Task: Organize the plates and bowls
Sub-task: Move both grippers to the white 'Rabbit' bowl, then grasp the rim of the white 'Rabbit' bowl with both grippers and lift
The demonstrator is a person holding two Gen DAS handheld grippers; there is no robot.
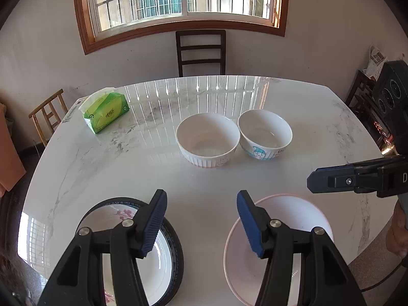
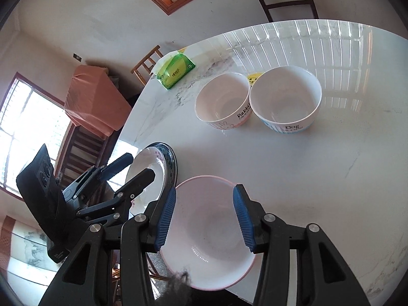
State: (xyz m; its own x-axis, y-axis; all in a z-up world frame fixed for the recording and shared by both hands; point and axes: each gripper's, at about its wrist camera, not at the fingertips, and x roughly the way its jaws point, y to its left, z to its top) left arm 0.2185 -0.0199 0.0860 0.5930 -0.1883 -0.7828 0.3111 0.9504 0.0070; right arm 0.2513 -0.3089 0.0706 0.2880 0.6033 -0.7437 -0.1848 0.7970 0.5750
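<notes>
Two bowls sat side by side near the middle of the white marble table [image 1: 102, 173], so close their rims almost touched. The pink bowl [image 2: 222, 100] had a little bunny on it and the word "Rabbit" (the last letter was partly hidden). The blue bowl [image 2: 285, 102] said "Dog" with tiny words below, something like "Life is sweet". Both bowls had nothing in them.

Closer to the front edge lay two plates. The dark-rimmed plate [image 1: 163, 255] had pink flowers painted inside. The pink-rimmed plate [image 2: 204, 232] was plain white inside and held no food, and it stuck out a bit over the table edge.

The left gripper [image 1: 201, 225] hung above the gap between the two plates with its blue fingers spread wide, holding nothing. The right gripper [image 2: 204, 220] hung over the pink-rimmed plate with its fingers apart too, one on each side, not pinching it.

A green tissue pack [image 1: 105, 112] sat at the far left corner; its writing was too small to read
</notes>
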